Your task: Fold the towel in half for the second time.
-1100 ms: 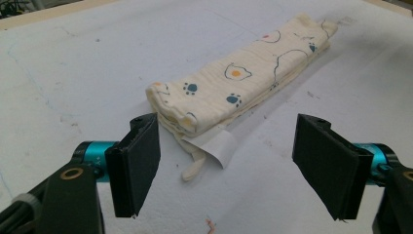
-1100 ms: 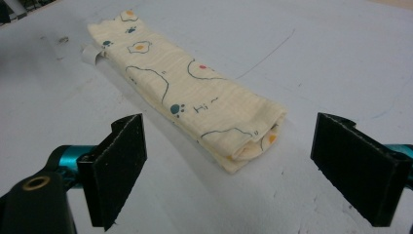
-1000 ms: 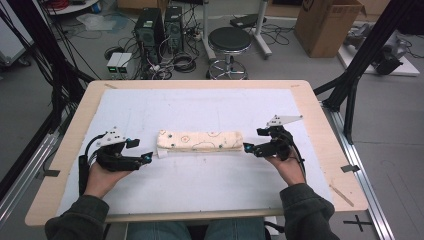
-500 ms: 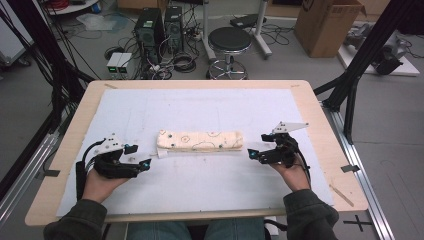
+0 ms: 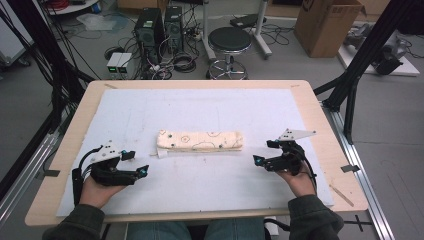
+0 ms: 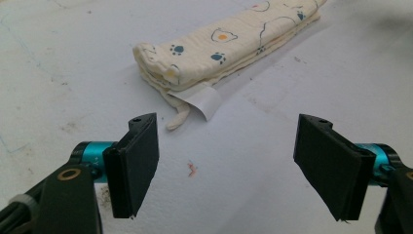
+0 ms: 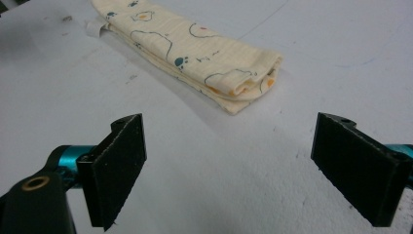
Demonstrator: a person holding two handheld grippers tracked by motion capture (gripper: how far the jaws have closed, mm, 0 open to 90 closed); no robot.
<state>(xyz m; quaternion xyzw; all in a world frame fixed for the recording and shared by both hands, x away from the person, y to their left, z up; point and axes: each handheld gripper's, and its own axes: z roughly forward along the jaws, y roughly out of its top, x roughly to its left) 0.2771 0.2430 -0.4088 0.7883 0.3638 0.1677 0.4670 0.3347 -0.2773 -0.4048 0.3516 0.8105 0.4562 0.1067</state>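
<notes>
1. Left hand-held gripper (image 5: 136, 163) rests low on the white mat (image 5: 200, 110), jaws spread wide with nothing between them, pointing toward the near-left end of the folded cloth (image 5: 200, 141).
2. My right hand-held gripper (image 5: 265, 152) is the same: jaws spread, empty, aimed at the cloth's right end from well apart.
3. Compared with a second ago, both of my hands have drawn back from the cloth's ends toward my edge of the table (image 5: 320, 125). The cloth has not shifted; it lies as a long, narrow folded strip across the middle of the mat.
4. From the left gripper view, the fold looks tidy, layers stacked, with a white care label (image 6: 204, 101) and a small loop poking out at the near corner.
5. From the right gripper view, the rounded folded end (image 7: 253, 80) sits neat and closed.
6. I judge that this fold is finished and released; what remains, if anything, is another fold across its length.
</notes>
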